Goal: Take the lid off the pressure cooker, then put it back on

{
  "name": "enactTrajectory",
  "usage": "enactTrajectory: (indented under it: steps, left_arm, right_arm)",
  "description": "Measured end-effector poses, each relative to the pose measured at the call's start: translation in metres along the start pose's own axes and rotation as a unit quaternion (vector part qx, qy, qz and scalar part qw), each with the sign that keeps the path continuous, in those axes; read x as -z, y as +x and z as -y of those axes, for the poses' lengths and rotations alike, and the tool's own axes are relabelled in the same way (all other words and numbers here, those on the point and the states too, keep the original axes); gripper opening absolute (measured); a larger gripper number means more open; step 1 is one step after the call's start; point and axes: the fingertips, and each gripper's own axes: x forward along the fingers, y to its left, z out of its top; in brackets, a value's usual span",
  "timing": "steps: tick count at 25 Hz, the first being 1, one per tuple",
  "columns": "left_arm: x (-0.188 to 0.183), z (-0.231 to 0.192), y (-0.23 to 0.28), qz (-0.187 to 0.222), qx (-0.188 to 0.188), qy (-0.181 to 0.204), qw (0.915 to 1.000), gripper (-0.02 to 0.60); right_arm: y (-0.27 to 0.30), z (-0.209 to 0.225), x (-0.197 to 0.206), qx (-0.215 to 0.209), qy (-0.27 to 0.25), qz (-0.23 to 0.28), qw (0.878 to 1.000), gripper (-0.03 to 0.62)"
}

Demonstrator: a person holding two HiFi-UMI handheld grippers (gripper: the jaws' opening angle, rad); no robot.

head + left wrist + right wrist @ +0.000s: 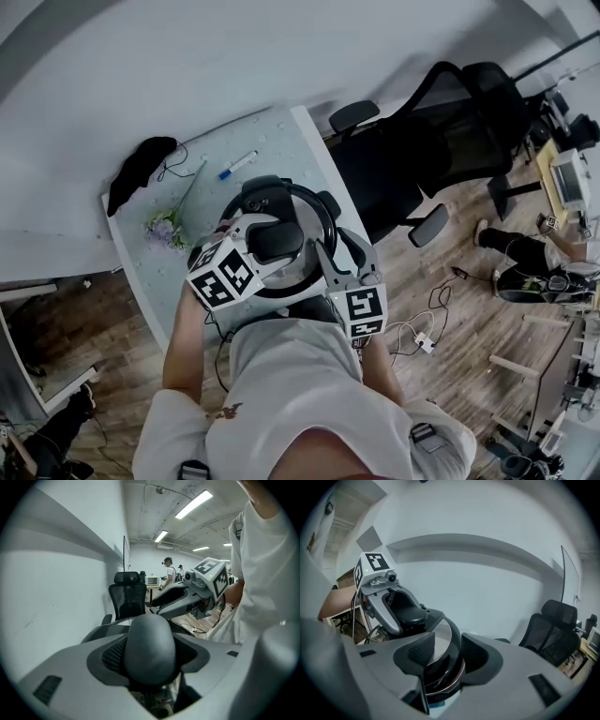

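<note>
— Pale worktop pushed up against a white wall, wood floor round it, a black office chair just off its right side. Where's the cooker?

— The pressure cooker stands near the front edge of the worktop, right in front of the person. Seen from above, its lid covers the pot.

— And the claws?

— The left claw is clamped on the lid's black knob, a pad on each side of it. The right claw is closed on the cooker's rim at the near right side, with the dark edge pinched between its pads.

— Anything else up there?

— A blue marker lies toward the wall and a sprig of purple flowers lies left of the cooker. A black cloth is heaped at the far left corner. All three sit apart from the cooker.
</note>
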Motion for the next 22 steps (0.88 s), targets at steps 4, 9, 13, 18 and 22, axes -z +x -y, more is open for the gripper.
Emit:
enactTrajectory:
  steps: [4,9,13,18,22]
  left_arm:
    - [0.009,-0.002,-0.017,0.003,-0.027,-0.020,0.9994,0.273]
    - [0.024,-0.005,-0.042,0.009,-0.069,-0.053,0.9962,0.273]
    - [0.038,-0.005,-0.064,0.014,-0.102,-0.076,0.9918,0.273]
    - [0.059,0.000,-0.090,0.014,-0.138,-0.103,0.9850,0.273]
    - [0.075,0.005,-0.112,0.018,-0.166,-0.122,0.9783,0.273]
  right_arm:
    - [0.004,-0.015,-0.007,-0.020,-0.013,0.006,1.000,0.176]
    - [0.012,-0.039,-0.017,-0.054,-0.031,0.012,0.998,0.176]
    - [0.018,-0.063,-0.024,-0.085,-0.048,0.017,0.995,0.176]
    - [0.024,-0.096,-0.031,-0.121,-0.065,0.025,0.990,0.176]
    - [0.027,-0.123,-0.036,-0.149,-0.080,0.026,0.985,0.176]
